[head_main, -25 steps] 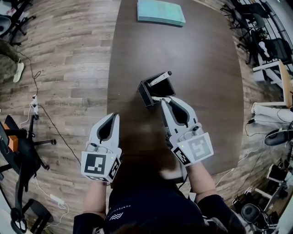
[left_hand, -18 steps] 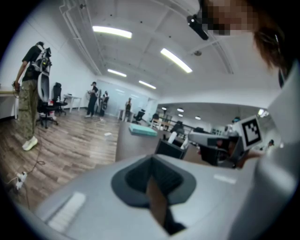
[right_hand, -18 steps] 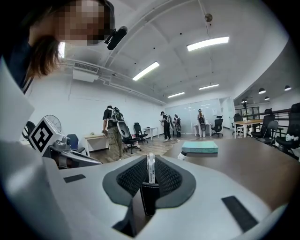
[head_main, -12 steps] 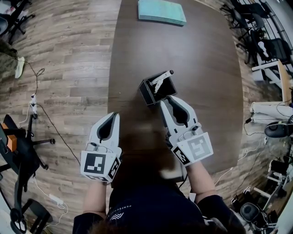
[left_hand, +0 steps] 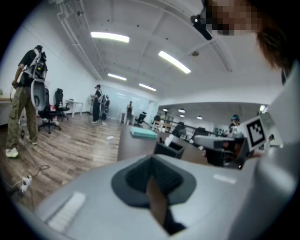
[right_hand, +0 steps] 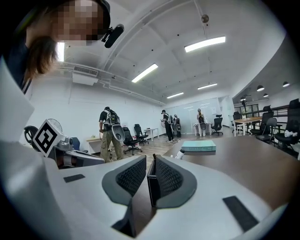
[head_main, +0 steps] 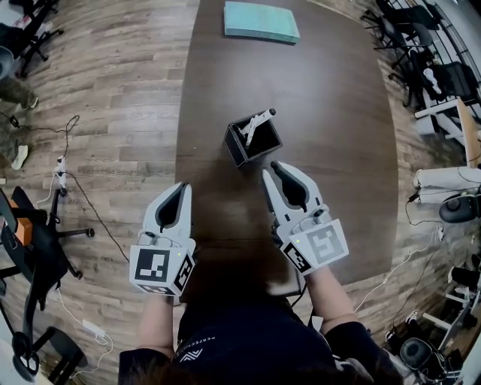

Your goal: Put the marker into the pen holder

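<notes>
Nearest the person, the left hand-held gripper [head_main: 183, 188] hovers over the bench's [head_main: 331, 90] near left corner. Its jaws are together with nothing between them. It plays no part here.

The right hand-held gripper [head_main: 270, 170] sits just short of the pen holder [head_main: 234, 150], jaws a narrow gap apart and empty. Its own view looks through that gap at the holder's dark corner.

The marker [head_main: 258, 122] is already in the holder. It leans across it, with its upper end poking out past the far rim, so the task looks done bar the withdrawal.

The main risk now seems to be the right hand-held gripper itself. It is close enough that a forward or sideways drift while pulling away could nudge the holder. Since the marker leans rather than standing straight, a knock could flick it out or tip the holder.

Nothing lies between the hand-held grippers and the person, so the way back looks free. Farther off, a teal pad [head_main: 261, 20] lies at the bench's far end, well apart. Cables [head_main: 75, 180] and office chairs [head_main: 34, 248] stand on the wooden floor to the left.
</notes>
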A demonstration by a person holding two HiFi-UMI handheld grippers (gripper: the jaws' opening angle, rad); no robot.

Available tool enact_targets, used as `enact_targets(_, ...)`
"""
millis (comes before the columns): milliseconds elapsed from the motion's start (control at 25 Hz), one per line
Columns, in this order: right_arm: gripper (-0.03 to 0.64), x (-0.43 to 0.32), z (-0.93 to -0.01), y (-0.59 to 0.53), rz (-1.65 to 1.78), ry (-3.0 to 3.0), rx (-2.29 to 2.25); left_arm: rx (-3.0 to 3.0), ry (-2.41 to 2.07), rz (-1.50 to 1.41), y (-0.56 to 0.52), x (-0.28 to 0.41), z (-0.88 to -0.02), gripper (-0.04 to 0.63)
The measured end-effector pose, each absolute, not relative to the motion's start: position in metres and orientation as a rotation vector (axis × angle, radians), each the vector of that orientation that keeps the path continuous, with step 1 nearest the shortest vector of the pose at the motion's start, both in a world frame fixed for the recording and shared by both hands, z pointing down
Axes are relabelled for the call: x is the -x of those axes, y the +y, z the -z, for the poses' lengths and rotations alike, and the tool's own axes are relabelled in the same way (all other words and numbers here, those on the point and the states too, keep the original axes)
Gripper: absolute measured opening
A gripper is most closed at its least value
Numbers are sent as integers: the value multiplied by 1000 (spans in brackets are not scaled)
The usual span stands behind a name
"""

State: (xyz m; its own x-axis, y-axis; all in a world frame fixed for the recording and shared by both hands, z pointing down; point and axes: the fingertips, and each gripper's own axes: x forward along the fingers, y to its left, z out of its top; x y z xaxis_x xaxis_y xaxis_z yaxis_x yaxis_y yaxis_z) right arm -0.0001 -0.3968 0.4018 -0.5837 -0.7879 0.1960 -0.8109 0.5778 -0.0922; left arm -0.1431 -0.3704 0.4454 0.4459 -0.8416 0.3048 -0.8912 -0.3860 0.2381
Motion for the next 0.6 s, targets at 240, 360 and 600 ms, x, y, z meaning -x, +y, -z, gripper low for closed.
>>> enact_targets(240, 48, -18, -400, -377, -286, -2669, -1375, -2343, -1529, -190, -353, 137, -430, 7)
enact_targets(360, 47, -29, -400, -365, -301, -2668, -1380, -2346, -1550, -180, -344, 130, -423, 6)
enact_targets(600, 43, -44, -395, -340, -325, -2666, -1377, -2365, -1575, -167, -323, 117, -407, 6)
